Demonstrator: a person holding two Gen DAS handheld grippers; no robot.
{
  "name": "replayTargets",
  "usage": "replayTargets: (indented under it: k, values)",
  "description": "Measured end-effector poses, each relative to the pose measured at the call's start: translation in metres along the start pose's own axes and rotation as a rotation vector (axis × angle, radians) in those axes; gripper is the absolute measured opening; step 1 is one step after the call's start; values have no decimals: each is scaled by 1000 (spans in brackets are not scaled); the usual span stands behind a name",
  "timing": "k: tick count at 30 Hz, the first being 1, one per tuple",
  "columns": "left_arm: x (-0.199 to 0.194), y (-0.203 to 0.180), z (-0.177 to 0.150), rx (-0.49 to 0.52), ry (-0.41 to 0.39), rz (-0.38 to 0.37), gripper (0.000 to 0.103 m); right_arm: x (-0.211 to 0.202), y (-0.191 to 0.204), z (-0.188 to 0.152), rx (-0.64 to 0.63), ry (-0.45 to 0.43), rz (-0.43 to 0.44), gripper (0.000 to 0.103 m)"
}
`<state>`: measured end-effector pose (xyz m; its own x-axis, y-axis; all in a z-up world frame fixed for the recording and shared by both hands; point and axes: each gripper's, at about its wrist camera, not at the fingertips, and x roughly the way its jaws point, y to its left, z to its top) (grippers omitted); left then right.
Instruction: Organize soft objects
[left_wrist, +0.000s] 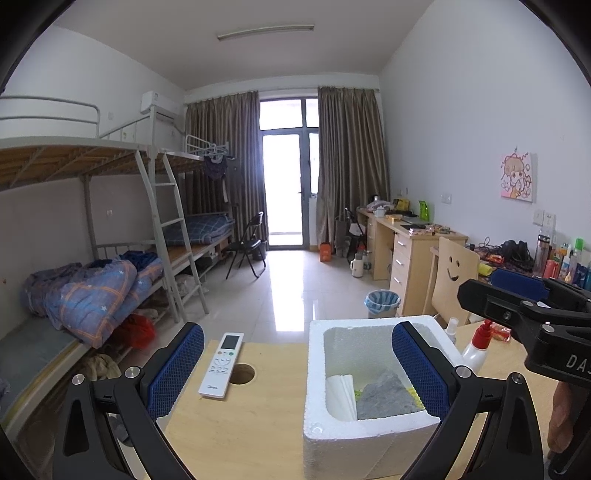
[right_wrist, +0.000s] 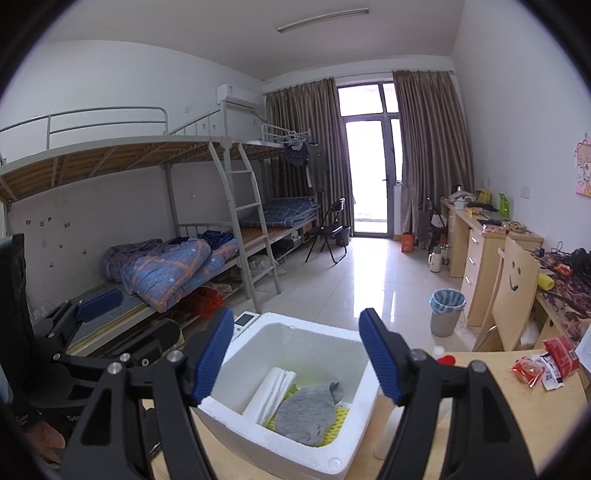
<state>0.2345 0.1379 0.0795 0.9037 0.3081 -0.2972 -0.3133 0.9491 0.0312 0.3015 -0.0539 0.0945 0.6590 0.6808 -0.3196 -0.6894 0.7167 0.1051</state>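
Note:
A white foam box (left_wrist: 314, 424) (right_wrist: 240, 417) stands on the wooden table (left_wrist: 236, 435). Inside it lie a grey cloth (left_wrist: 384, 400) (right_wrist: 308, 411), a folded white cloth (left_wrist: 340, 395) (right_wrist: 269, 391) and a yellow mesh item (right_wrist: 341, 415). My left gripper (left_wrist: 297, 369) is open and empty, above the table, its right finger over the box. My right gripper (right_wrist: 295, 358) is open and empty, hovering above the box. The right gripper also shows at the right of the left wrist view (left_wrist: 524, 310); the left gripper shows at the left of the right wrist view (right_wrist: 99, 306).
A white remote (left_wrist: 221, 365) lies beside a round hole (left_wrist: 242, 373) in the table, left of the box. A red-capped white bottle (left_wrist: 476, 347) stands right of the box. Red snack packets (right_wrist: 546, 363) lie at the table's right. Bunk beds, desks, a chair and a bin (left_wrist: 382, 302) stand behind.

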Motion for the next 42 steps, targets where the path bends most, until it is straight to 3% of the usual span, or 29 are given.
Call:
replayTargets:
  k: [9,16,18,20,22,42]
  values:
    - [-11,1,0,-11,-5,0,102,-15,-1,0,9,-6,-33,74]
    - [-42,-6,4,-8,-41,-26,102,-49,2,-4,-2,-27,-58,75]
    - [-52,-9,3,-1,-49,-29,102,-59,3,-5,3,-34,-69,83]
    - [-63,-12,3,-1,-56,-31,102,-72,3,-7,16,-51,-68,98]
    - [-73,-12,2,-4,-60,-33,102,-81,3,-9,18,-66,-73,103]
    - [-153,-32,-15,10,-98,-77,102,-154,24,-34,-10,-96,-92,103]
